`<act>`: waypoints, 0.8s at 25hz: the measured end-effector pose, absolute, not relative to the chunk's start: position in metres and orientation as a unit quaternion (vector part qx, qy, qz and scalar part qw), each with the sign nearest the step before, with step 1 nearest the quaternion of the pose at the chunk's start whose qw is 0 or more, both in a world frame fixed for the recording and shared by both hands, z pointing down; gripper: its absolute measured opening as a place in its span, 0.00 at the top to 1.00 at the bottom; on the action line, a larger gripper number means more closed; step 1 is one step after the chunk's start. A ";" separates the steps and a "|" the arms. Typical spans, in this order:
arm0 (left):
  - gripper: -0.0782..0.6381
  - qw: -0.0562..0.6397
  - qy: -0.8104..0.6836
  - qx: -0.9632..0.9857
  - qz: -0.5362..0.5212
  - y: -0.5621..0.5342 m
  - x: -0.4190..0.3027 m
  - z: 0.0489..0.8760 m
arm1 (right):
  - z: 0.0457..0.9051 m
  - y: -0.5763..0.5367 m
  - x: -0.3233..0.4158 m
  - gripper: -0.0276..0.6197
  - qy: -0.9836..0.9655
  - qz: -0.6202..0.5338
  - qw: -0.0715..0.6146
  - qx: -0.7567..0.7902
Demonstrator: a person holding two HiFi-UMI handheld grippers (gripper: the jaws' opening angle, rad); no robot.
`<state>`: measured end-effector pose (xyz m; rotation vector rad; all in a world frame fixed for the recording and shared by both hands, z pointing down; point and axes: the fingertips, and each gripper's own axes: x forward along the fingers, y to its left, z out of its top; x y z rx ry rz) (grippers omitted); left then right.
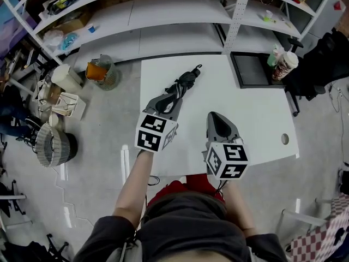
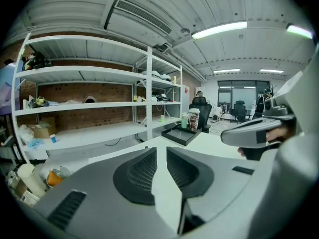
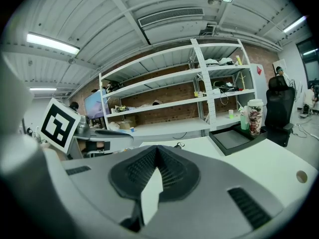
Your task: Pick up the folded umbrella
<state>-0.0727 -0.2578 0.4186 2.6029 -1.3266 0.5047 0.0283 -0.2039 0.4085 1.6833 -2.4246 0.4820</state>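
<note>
The folded black umbrella (image 1: 184,84) lies slantwise on the white table (image 1: 256,113), its strap end towards the shelves. My left gripper (image 1: 165,101) sits at the umbrella's near end, over or just beside it. In the left gripper view its jaws (image 2: 161,151) stand a narrow gap apart, with only bare table showing between them, so it is open. My right gripper (image 1: 217,116) hovers over the table to the right of the umbrella, apart from it. Its jaws (image 3: 157,149) meet at the tips, shut and empty. The umbrella's strap loop (image 3: 178,145) peeks over them.
A black tray (image 1: 252,70) sits at the table's far right, with a patterned cup (image 1: 284,65) and a green bottle (image 1: 273,57) beside it. White shelving (image 1: 163,15) runs behind the table. A black chair (image 1: 319,64) stands at the right, and a bucket (image 1: 101,70) and boxes on the floor at the left.
</note>
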 end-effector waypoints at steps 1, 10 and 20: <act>0.80 0.089 -0.444 0.874 0.173 -0.262 -0.071 0.420 | 0.410 -0.206 0.029 0.93 -0.809 0.162 0.076 0.560; 0.68 0.100 -0.438 0.867 0.216 -0.300 -0.063 0.441 | 0.418 -0.233 0.040 0.93 -0.808 0.169 0.083 0.559; 0.54 0.122 -0.421 0.854 0.281 -0.334 -0.053 0.487 | 0.433 -0.264 0.048 0.93 -0.809 0.185 0.092 0.550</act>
